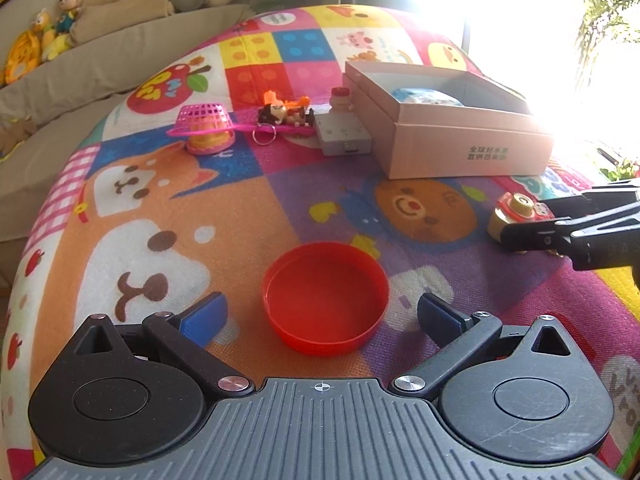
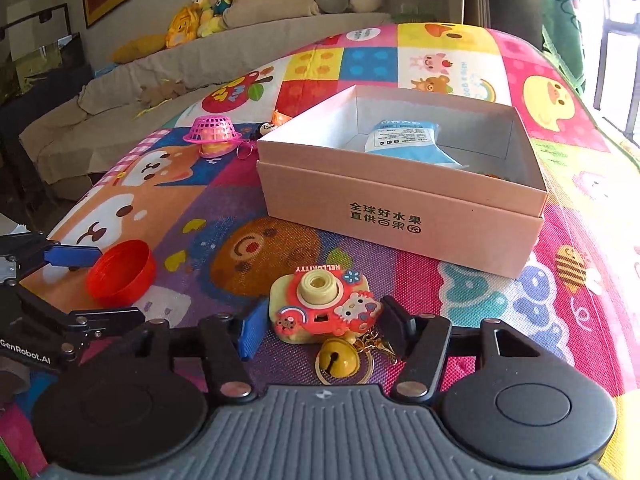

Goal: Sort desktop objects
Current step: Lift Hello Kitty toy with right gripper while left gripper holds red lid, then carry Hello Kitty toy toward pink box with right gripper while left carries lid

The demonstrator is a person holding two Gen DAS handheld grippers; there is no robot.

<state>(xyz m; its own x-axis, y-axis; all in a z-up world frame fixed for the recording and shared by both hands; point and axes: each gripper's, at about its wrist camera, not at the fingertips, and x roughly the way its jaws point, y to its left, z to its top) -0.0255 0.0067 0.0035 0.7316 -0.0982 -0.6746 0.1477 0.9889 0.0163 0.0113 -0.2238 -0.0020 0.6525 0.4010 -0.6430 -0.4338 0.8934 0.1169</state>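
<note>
Toy camera (image 2: pixel 320 307) is sitting between my right gripper (image 2: pixel 320 326)'s spread fingers, on the play mat (image 2: pixel 500 320), neither pad touching it yet. I'm planning to close squarely on its sides, keeping the dangling bell (image 2: pixel 338 360) and keyring clear of the pads. My left gripper (image 1: pixel 320 314) is hanging released too, with the red lid (image 1: pixel 325 297) lying rim-up just ahead between its fingers. Beyond both, the pink box (image 2: pixel 400 216) is standing open, a blue packet (image 2: pixel 408 142) already inside.
</note>
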